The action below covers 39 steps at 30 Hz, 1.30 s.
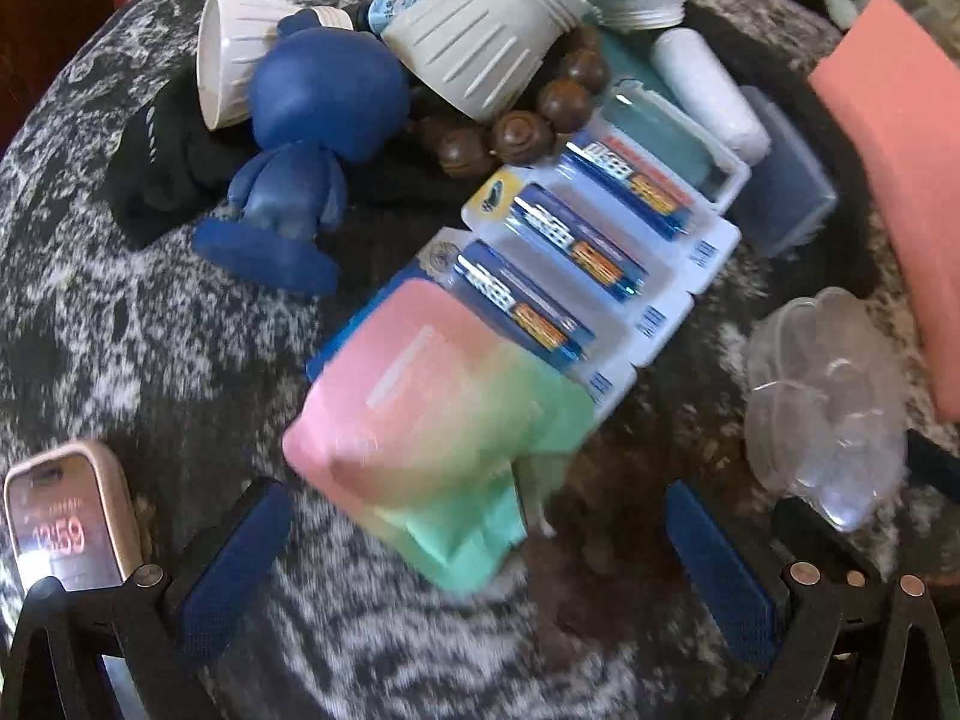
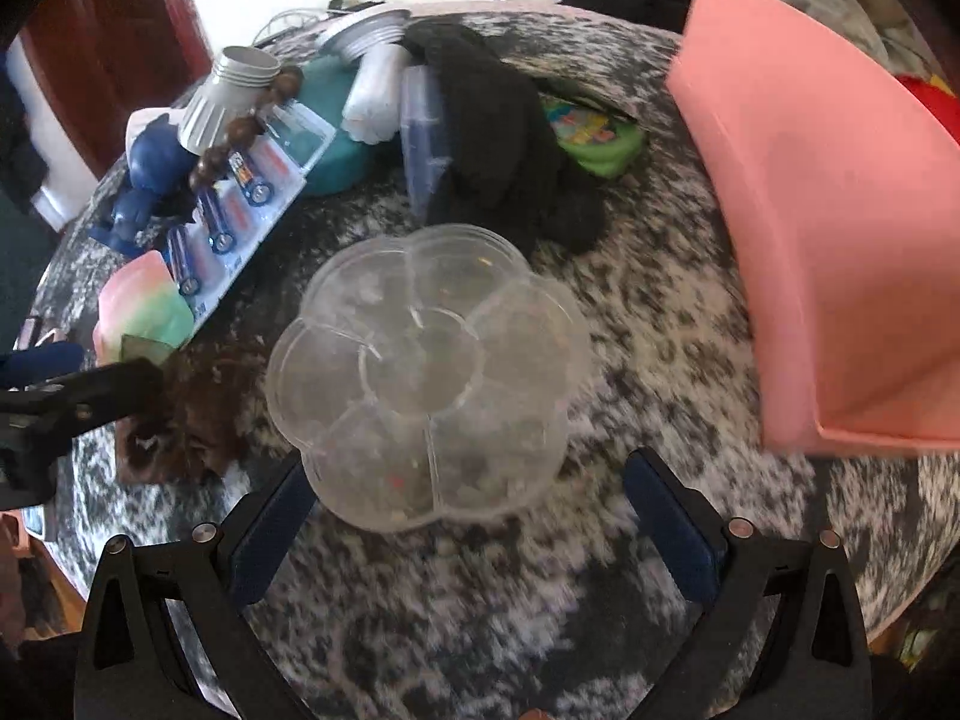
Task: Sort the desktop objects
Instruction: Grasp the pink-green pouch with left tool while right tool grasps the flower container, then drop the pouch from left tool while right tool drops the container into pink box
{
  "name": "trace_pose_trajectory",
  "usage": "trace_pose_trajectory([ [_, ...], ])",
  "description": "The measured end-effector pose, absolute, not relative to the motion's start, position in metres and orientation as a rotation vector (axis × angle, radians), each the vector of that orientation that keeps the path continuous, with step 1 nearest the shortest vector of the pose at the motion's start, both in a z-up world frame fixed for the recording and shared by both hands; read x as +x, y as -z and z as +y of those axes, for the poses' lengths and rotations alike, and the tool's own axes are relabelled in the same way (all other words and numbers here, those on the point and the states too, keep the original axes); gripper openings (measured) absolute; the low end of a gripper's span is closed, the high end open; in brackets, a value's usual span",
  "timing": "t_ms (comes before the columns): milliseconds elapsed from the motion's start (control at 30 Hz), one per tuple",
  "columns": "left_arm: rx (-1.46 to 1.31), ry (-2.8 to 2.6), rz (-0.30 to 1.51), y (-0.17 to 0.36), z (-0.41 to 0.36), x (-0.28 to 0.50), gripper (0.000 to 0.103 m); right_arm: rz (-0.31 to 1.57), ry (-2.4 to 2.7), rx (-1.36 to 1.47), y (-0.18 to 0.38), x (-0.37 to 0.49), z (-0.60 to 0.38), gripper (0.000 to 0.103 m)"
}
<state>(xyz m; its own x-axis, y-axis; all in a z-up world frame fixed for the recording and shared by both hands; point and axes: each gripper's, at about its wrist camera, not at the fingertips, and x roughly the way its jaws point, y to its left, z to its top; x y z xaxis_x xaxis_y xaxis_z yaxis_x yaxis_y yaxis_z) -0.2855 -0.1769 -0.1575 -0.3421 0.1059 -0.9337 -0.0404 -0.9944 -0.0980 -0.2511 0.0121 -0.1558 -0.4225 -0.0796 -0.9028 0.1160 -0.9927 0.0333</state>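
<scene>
Tabletop (image 2: pixel 630 324): covered in a mottled black-and-white cloth, which carries the whole jumble waiting to be sorted.
Pink box (image 2: pixel 828 228): stands at the right edge, apart from the clutter; I judge it is where things are meant to go.
Heap at the back: black cloth (image 2: pixel 498 138), grey ribbed cup (image 1: pixel 480 42), blue figurine (image 1: pixel 300 144), brown beads (image 1: pixel 522 132) and a white roll (image 1: pixel 708 90) lie piled and touching, none sorted yet.
Clear flower-shaped dish (image 2: pixel 426 372): sits alone in open space near the middle, so it is the easiest thing to reach; its small compartments look nearly empty.
Battery packs (image 1: pixel 588 258): 3 blister packs lie overlapping in a slanted row, with the pink-and-green packet (image 1: pixel 432 414) resting on the nearest end.
Phone (image 1: pixel 60 522): lies at the near left edge, screen lit.
Right tool (image 2: pixel 468 516): spread wide, its fingers either side of the dish's near rim, gripping nothing; lined up to take it, I think.
Left tool (image 1: pixel 480 564): also wide and empty, pointed at the packet just ahead of it.
</scene>
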Motion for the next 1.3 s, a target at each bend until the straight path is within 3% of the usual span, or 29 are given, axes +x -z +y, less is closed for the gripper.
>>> trace_pose_trajectory([
  [333, -1.821, -2.539, -0.041, 0.173, -0.175, -0.305, 0.102, 0.125, 2.569, 1.535, 0.163, -0.268, 0.003, 0.103],
  [433, -1.813, -2.555, -0.049, 0.167, -0.174, -0.299, 0.086, 0.101, 2.561, 1.513, 0.16, -0.269, 0.005, 0.098],
  [567, -1.812, -2.565, -0.123, 0.157, -0.184, -0.288, 0.077, 0.068, 2.539, 1.512, 0.157, -0.269, 0.007, 0.098],
  [933, -1.57, -2.703, -0.266, 0.083, -0.181, -0.22, 0.076, 0.016, 2.563, 1.377, 0.102, -0.229, 0.017, 0.098],
  [1300, -1.208, -2.79, -0.175, -0.038, -0.146, -0.191, 0.076, -0.052, 2.658, 1.054, -0.012, -0.169, 0.058, 0.098],
])
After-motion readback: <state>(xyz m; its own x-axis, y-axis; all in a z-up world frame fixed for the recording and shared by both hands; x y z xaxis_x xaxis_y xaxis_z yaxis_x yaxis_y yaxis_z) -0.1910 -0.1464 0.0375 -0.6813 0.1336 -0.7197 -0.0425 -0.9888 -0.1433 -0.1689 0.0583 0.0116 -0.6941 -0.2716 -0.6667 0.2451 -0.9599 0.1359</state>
